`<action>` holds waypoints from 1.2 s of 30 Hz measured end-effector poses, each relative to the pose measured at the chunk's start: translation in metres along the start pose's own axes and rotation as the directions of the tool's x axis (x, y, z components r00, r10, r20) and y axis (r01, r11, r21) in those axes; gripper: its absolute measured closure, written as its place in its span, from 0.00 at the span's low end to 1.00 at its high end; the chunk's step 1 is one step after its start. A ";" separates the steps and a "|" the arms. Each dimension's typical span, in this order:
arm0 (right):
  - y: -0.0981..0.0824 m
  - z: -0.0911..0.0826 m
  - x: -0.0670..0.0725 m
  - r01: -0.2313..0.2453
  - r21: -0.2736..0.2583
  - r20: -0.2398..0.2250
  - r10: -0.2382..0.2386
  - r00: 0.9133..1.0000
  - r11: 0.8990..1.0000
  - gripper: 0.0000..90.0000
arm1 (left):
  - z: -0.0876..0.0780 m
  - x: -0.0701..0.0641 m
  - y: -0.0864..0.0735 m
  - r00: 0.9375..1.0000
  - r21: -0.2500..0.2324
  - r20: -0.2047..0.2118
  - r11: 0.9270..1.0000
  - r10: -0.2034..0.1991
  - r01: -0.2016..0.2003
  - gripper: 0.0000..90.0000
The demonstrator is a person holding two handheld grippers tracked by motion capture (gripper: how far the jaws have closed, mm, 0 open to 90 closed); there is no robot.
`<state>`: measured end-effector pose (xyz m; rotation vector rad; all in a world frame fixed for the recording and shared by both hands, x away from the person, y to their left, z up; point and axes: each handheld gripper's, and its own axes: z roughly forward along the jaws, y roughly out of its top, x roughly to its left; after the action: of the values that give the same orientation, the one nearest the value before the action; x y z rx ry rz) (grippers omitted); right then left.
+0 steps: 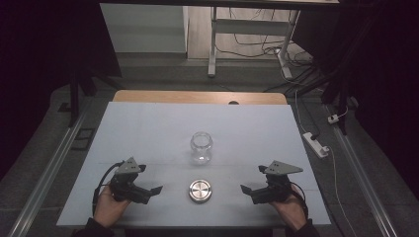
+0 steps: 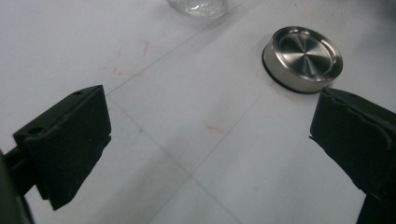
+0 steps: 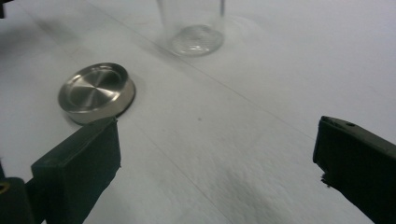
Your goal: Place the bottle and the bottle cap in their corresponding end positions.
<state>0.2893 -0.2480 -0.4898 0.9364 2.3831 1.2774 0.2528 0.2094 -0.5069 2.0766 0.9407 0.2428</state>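
The metal lid (image 1: 200, 191) is seen lying flat on the surface (image 1: 148, 128), just in front of the upright glass jar (image 1: 201, 147). The left tongs (image 1: 148, 190) and right tongs (image 1: 252, 190) are held wide apart and empty, flanking the lid.

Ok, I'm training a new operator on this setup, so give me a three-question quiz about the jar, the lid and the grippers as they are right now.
1. True or false: the lid is screwed onto the jar.
2. Which lies nearer the person, the jar or the lid?
3. Multiple choice: the left gripper and right gripper are A) both open and holding nothing, B) both shut on the lid, C) one open, one shut.

Key
1. False: the lid lies on the table, apart from the open jar.
2. The lid, between the two grippers.
3. A.
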 end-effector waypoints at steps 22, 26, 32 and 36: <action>-0.032 -0.046 -0.020 -0.130 0.022 0.133 0.126 0.983 0.991 0.00 | -0.050 0.003 -0.062 0.986 -0.009 -0.100 0.991 -0.137 0.136 0.00; -0.039 -0.055 -0.021 -0.153 0.026 0.153 0.148 0.977 0.988 0.00 | -0.058 0.003 -0.070 0.979 -0.007 -0.129 0.987 -0.158 0.158 0.00; -0.047 -0.062 -0.019 -0.177 0.063 0.172 0.164 0.971 0.982 0.00 | -0.063 0.001 -0.077 0.970 0.024 -0.178 0.985 -0.166 0.173 0.00; -0.049 -0.065 -0.018 -0.178 0.066 0.178 0.164 0.970 0.982 0.00 | -0.064 0.003 -0.077 0.969 0.027 -0.168 0.981 -0.183 0.190 0.01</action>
<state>0.2492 -0.3204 -0.4937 1.2472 2.2763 1.1117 0.1838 0.2794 -0.5244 2.0129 1.2439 0.3008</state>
